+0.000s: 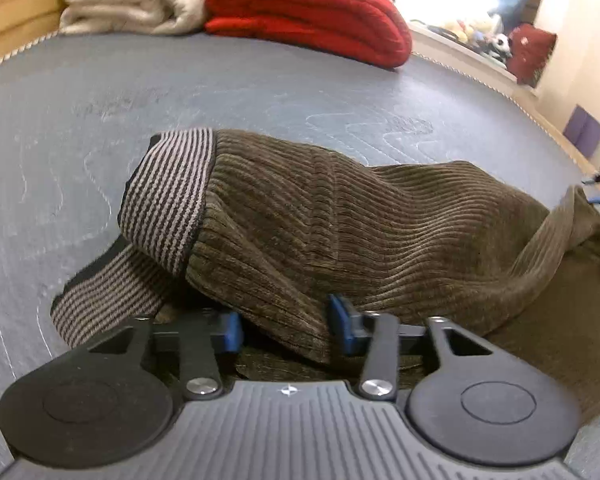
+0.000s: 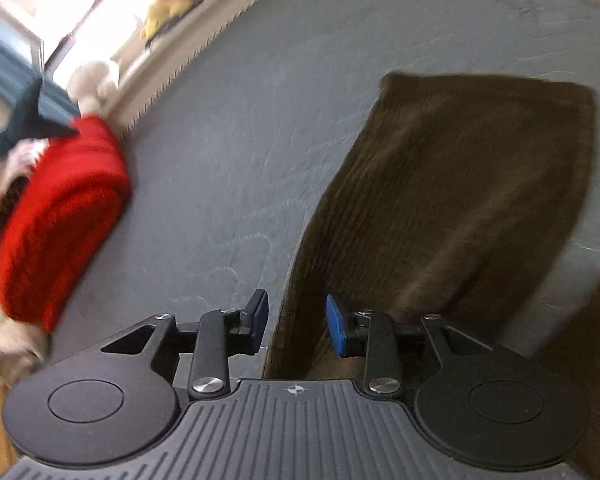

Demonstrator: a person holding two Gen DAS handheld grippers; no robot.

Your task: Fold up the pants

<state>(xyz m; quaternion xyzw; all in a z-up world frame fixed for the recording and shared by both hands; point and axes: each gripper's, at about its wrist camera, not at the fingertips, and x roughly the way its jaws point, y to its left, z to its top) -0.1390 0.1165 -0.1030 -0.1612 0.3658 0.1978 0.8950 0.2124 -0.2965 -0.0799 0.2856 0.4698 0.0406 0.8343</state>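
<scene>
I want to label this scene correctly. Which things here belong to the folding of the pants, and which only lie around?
Belong to the job:
- brown corduroy pants, with striped waistband
- left gripper, jaws apart over the cloth
- right gripper, jaws apart at the pants' edge
- grey mat under them

Only lying about:
- red folded blanket
- cream blanket
- soft toys at the back

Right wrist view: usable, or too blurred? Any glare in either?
Right wrist view: motion-smeared, brown pants lose their ribbing, red folded blanket streaks; window corner blown out. Left wrist view: sharp, corduroy ribs and striped waistband crisp; blown-out window at top right. Both bend the grey surface edge.
</scene>
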